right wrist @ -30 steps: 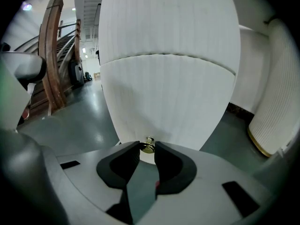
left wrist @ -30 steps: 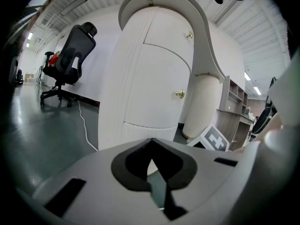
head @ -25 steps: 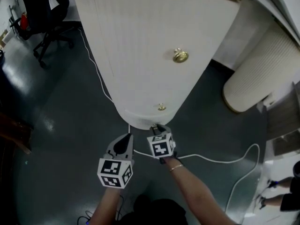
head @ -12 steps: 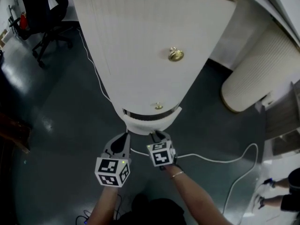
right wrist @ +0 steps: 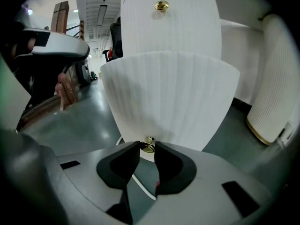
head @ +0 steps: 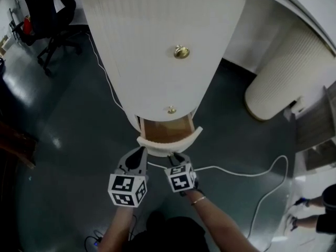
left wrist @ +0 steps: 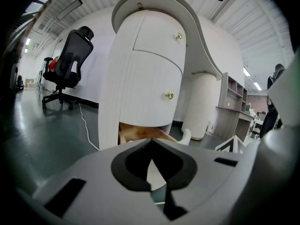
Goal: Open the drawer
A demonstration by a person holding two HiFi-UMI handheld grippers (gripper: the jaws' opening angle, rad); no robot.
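The white ribbed cabinet (head: pixel 157 51) has its bottom drawer (head: pixel 169 145) pulled partway out, and its wooden inside (head: pixel 167 132) shows. In the right gripper view, my right gripper (right wrist: pixel 148 146) is shut on the drawer's small brass knob (right wrist: pixel 148 144), below the curved drawer front (right wrist: pixel 168 97). In the head view that gripper (head: pixel 176 155) sits at the drawer front's lower edge. My left gripper (head: pixel 137 159) hangs just left of it, jaws together and holding nothing. From the left gripper view, its tips (left wrist: pixel 152 142) point at the open drawer (left wrist: pixel 140 135).
Two more brass knobs (head: pixel 181 52) (head: pixel 171 109) sit on the cabinet fronts above. A white cable (head: pixel 236 171) runs over the dark floor under my hands. A black office chair (head: pixel 47 14) stands far left, a white ribbed column (head: pixel 283 83) at right.
The bottom drawer has slid out of the cabinet toward me, with the right gripper on its knob. The wooden inside now shows. The left gripper has barely shifted.
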